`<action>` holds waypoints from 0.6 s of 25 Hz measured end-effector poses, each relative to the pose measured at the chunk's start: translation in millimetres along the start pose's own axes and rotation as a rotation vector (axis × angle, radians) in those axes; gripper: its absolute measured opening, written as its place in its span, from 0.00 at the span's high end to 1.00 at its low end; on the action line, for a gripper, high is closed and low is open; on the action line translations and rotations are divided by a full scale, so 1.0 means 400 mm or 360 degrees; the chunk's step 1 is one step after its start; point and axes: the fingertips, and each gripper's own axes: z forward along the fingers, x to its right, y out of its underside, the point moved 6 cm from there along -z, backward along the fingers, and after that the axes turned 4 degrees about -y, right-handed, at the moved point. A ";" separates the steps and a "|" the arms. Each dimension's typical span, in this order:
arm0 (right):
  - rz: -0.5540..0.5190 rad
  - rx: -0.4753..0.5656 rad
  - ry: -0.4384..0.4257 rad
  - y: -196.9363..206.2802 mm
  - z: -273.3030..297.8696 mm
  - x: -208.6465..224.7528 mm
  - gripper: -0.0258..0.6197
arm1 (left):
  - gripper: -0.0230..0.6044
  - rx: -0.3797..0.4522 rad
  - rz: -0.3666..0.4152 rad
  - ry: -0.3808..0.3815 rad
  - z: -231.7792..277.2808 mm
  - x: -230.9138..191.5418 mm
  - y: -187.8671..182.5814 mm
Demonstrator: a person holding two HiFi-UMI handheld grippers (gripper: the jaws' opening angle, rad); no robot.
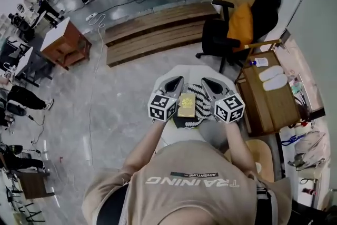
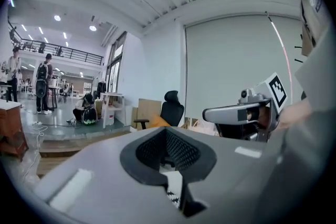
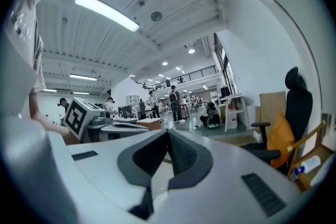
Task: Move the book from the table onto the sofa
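So the book point(image 1: 186, 105) is a small flat rectangle with a shiny gold cover. It sits right between the two grippers, just right of the left gripper point(image 1: 176, 83) and just left of the right gripper point(image 1: 208, 83), a bit nearer the person than their tips. Under it there's a zigzag thing point(image 1: 203, 105), black and white and maybe soft. Honestly I can't tell if it's cloth, a cushion or something else, and the marker cube point(image 1: 162, 107) on the left gripper covers one edge of it. Both grippers are smooth pale grey plastic with dark ribbed pads, and both are closed up tight. In the left gripper view the pads meet at the tip with nothing pinched there, and only a sliver of that zigzag print shows through the slot lower down. The right gripper view is much the same: pads pressed together, nothing in them. What actually carries the book I can't make out, since the gripper bodies hide any contact. Below the grippers is a pale rounded surface point(image 1: 192, 72), mostly covered by them and by the person's tan shirt point(image 1: 195, 182). Beyond the right gripper stands a black office chair point(image 1: 218, 34) with an orange cushion point(image 1: 240, 23). Off to that gripper's right is a wooden desk point(image 1: 271, 108) with a few white bits on top. Beyond the left gripper are long wooden steps point(image 1: 152, 34) on a grey floor point(image 1: 116, 108). The people further off are too small to describe.
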 end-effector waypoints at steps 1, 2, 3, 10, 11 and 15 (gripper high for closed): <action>-0.0045 0.0010 0.0010 -0.024 0.007 -0.001 0.95 | 0.97 0.0033 0.0003 -0.0004 -0.003 -0.005 -0.026; -0.0083 0.0015 0.0024 -0.046 0.013 -0.006 0.95 | 0.97 0.0059 0.0011 -0.0006 -0.009 -0.009 -0.049; -0.0117 0.0007 0.0041 -0.066 0.020 -0.012 0.95 | 0.97 0.0081 0.0024 -0.0006 -0.017 -0.011 -0.070; -0.0242 -0.0033 0.0117 -0.112 0.039 -0.071 0.95 | 0.97 0.0108 0.0029 -0.0030 -0.069 -0.038 -0.075; -0.0225 -0.0033 0.0120 -0.105 0.037 -0.077 0.95 | 0.97 0.0092 0.0018 -0.0040 -0.080 -0.042 -0.063; -0.0152 -0.0061 0.0109 -0.061 0.022 -0.109 0.95 | 0.97 0.0066 0.0010 -0.0068 -0.129 -0.049 -0.034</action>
